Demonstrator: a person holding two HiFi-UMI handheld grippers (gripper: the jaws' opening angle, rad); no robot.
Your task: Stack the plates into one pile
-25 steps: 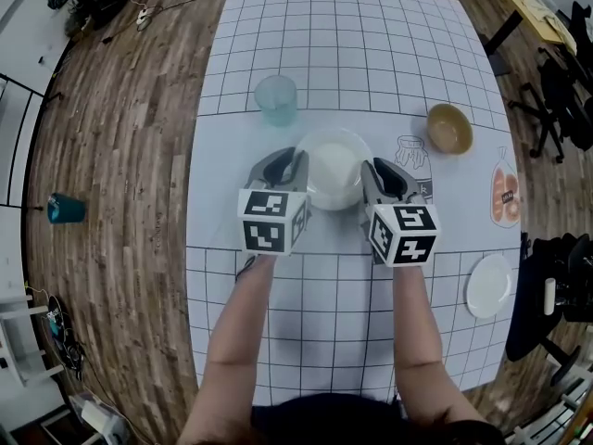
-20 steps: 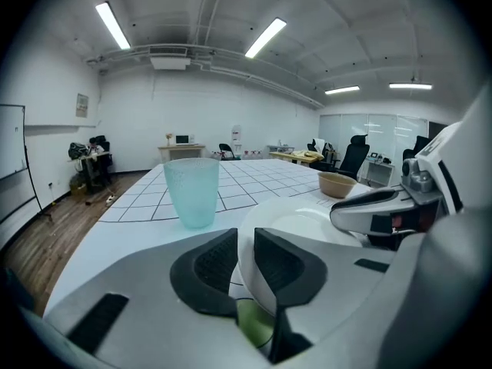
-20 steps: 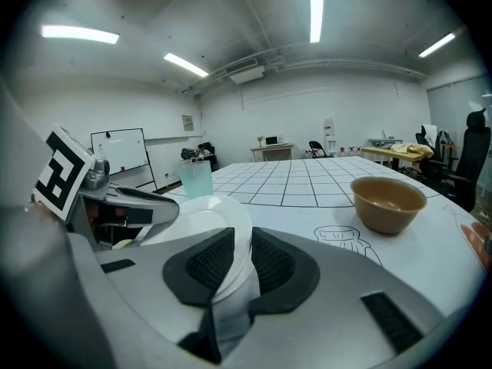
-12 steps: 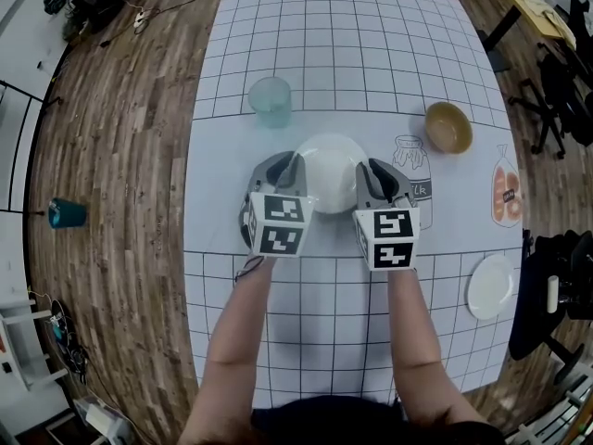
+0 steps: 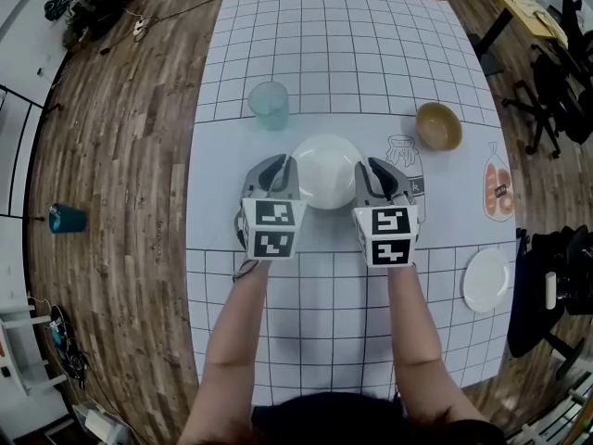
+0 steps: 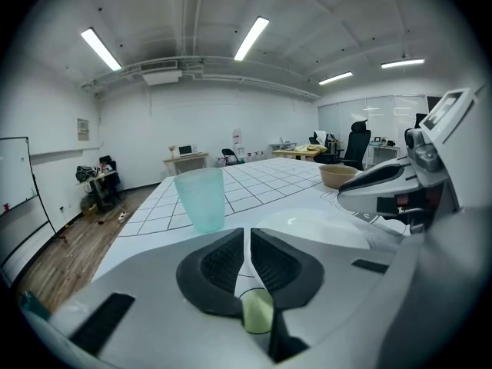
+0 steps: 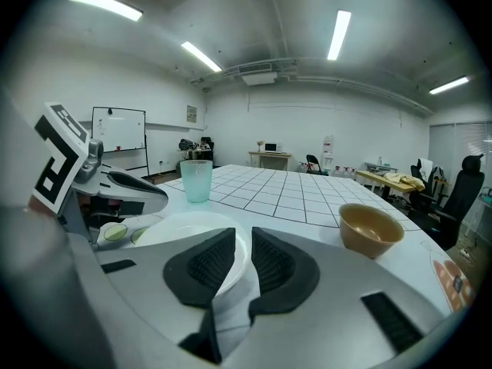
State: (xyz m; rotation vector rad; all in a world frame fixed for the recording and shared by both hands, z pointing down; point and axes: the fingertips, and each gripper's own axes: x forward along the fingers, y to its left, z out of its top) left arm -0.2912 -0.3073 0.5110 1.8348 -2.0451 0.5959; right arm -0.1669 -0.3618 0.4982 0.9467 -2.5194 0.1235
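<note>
A white plate point(image 5: 326, 170) lies on the gridded mat point(image 5: 324, 54) between my two grippers. My left gripper point(image 5: 287, 167) is at its left rim and my right gripper point(image 5: 363, 170) at its right rim. In the left gripper view the jaws point(image 6: 247, 233) stand almost together, have just been closing, and show a thin white sliver of the plate point(image 6: 311, 225) between them. In the right gripper view the rim of the plate point(image 7: 188, 229) runs between the jaws point(image 7: 243, 237), which have just opened slightly. A second white plate point(image 5: 486, 279) lies apart at the mat's right edge.
A teal cup point(image 5: 268, 104) stands just beyond the held plate on the left, and a tan bowl point(image 5: 438, 125) on the right. Printed pictures of a jar point(image 5: 408, 160) and a bag point(image 5: 498, 193) mark the mat. Wood floor surrounds it, with chairs point(image 5: 556, 91) at right.
Both grippers have rolled so that their marker cubes face up more squarely, and they sit tighter against the plate's two sides. The plate stays between them.
</note>
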